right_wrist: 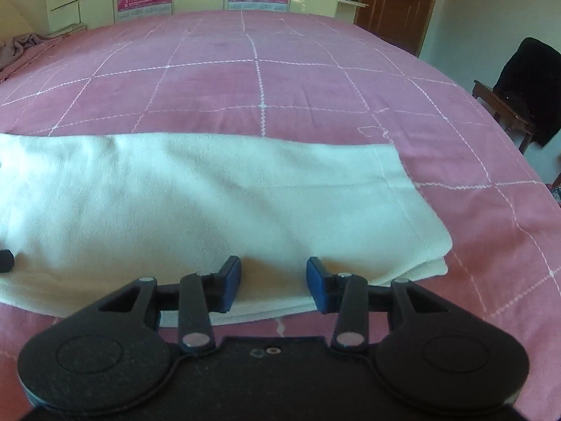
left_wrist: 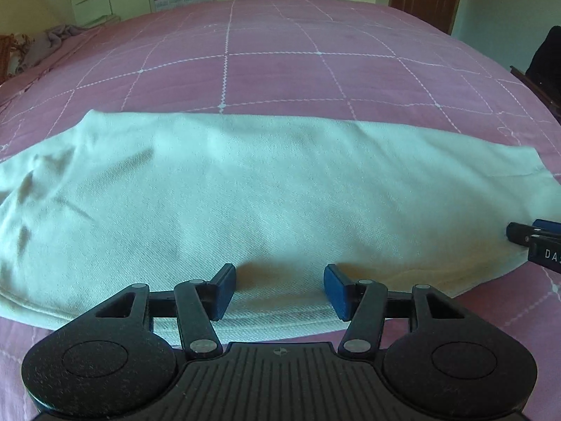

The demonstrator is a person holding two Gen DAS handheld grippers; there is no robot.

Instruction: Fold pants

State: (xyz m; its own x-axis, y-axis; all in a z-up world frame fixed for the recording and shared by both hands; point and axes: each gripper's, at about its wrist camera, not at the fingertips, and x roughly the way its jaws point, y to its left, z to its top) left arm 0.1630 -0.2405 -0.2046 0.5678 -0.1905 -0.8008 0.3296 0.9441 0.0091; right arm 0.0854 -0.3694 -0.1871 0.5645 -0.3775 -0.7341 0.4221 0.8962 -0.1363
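White pants [left_wrist: 245, 189] lie flat in a long band across the pink bed, folded lengthwise. In the right wrist view the pants [right_wrist: 210, 203] end in a squared layered edge on the right. My left gripper [left_wrist: 279, 289] is open, its blue pads resting over the pants' near edge, holding nothing. My right gripper [right_wrist: 273, 286] is open over the near edge close to the right end, holding nothing. The right gripper's fingers [left_wrist: 533, 236] show at the right edge of the left wrist view. A left fingertip [right_wrist: 5, 260] shows at the left edge of the right wrist view.
The pink checked bedspread [left_wrist: 280, 63] stretches far beyond the pants. Crumpled cloth [left_wrist: 52, 38] lies at the far left of the bed. A chair with dark clothing [right_wrist: 526, 84] stands right of the bed. Cabinets and a brown door [right_wrist: 396, 3] line the far wall.
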